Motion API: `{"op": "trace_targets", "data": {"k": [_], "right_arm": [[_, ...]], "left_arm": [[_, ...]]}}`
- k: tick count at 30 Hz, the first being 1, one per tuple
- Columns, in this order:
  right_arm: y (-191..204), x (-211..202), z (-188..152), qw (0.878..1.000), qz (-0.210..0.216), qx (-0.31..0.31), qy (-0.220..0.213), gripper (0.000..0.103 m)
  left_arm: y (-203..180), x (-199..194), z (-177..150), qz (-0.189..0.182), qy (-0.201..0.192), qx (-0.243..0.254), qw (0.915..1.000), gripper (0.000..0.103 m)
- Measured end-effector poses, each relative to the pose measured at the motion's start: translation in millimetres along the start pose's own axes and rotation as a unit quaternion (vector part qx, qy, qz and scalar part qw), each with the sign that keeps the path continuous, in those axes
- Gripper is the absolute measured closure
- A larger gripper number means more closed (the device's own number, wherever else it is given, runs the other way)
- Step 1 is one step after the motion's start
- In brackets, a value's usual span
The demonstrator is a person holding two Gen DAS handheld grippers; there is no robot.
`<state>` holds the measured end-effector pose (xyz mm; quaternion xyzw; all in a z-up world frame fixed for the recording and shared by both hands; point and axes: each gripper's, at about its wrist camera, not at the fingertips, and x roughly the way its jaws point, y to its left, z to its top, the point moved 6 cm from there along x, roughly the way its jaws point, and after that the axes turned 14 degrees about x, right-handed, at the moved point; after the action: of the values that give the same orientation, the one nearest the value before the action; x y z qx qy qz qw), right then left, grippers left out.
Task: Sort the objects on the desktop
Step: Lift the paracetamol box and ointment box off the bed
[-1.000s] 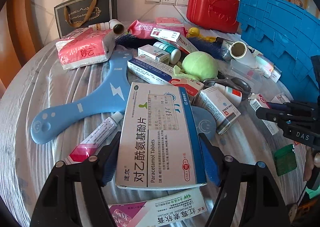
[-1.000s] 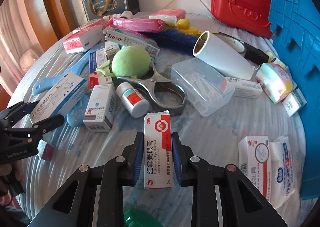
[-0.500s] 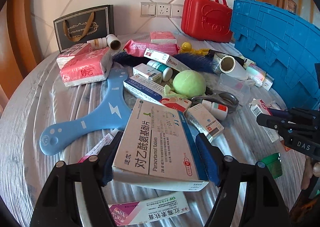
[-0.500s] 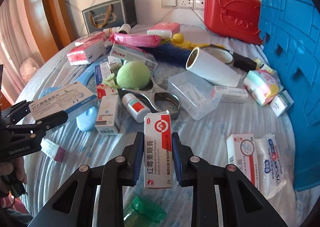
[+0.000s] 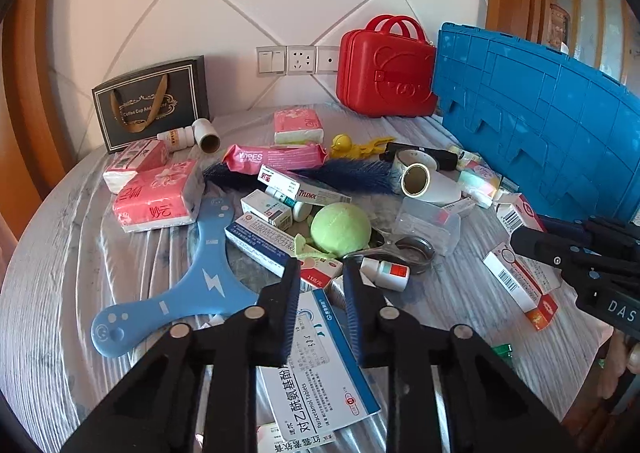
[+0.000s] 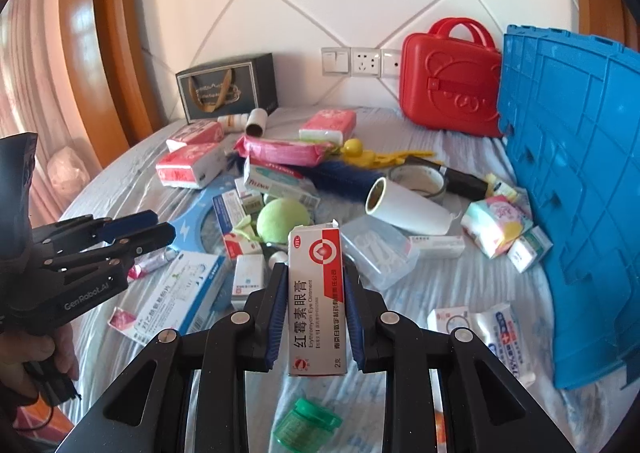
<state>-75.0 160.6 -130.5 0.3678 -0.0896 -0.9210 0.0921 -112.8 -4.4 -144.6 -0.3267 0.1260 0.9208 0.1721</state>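
1. White-tiled wall with a socket strip backs a round table (image 5: 60,253) under a pale wrinkled cover, crowded with medicine boxes, tissue packs and odds and ends around a green ball (image 5: 340,229).
2. Nearer the camera than the ball, the left gripper (image 5: 322,265) hovers with its jaws drawn to a narrow gap and nothing between them.
3. Directly under it, on the near side of the ball, a blue-and-white tablet box (image 5: 320,365) lies flat on the cover, untouched by the fingers.
4. Also on the near side of the ball, in the right wrist view, the right gripper (image 6: 316,271) clamps a red-and-white ointment box (image 6: 316,313) by its long sides, lifted clear of the table (a side grip keeps the printed face readable and the slim box from twisting).
5. Right of the ball, a blue crate (image 5: 540,133) stands against the table edge; behind the ball sits a red case (image 5: 384,69). Either looks like a likely home for the medicines, though which one cannot be told.
6. Sorting looks barely begun: most items lie mixed in one heap around the ball.
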Motion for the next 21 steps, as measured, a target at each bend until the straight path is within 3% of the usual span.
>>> {"op": "trace_targets", "data": {"k": [6,10,12,14,18,21], "right_arm": [[-0.5,-6.7,-0.7,1.0,-0.005,0.001,-0.004,0.076],[-2.8,-6.5,-2.6,1.0,-0.01,0.003,-0.003,0.076],[-4.3,-4.3,-3.9,1.0,-0.011,0.006,0.0,0.076],[-5.4,-3.4,-4.9,1.0,-0.012,0.007,0.001,0.076],[-7.8,-3.0,-6.2,1.0,-0.016,0.005,0.004,0.076],[-10.7,-2.3,-5.6,1.0,-0.02,0.006,0.006,0.076]], "left_arm": [[9.4,-2.1,-4.3,0.012,0.002,-0.01,0.9999,0.086],[10.4,6.5,-19.1,0.005,0.035,-0.011,0.9993,0.086],[6.2,17.2,-31.5,0.005,0.061,-0.013,0.998,0.076],[1.8,28.6,-44.0,-0.002,0.079,-0.019,0.9967,0.047],[-3.2,44.9,-61.7,-0.004,0.106,-0.022,0.9941,0.043],[-2.3,52.6,-68.0,0.004,0.12,-0.028,0.9924,0.032]]}}
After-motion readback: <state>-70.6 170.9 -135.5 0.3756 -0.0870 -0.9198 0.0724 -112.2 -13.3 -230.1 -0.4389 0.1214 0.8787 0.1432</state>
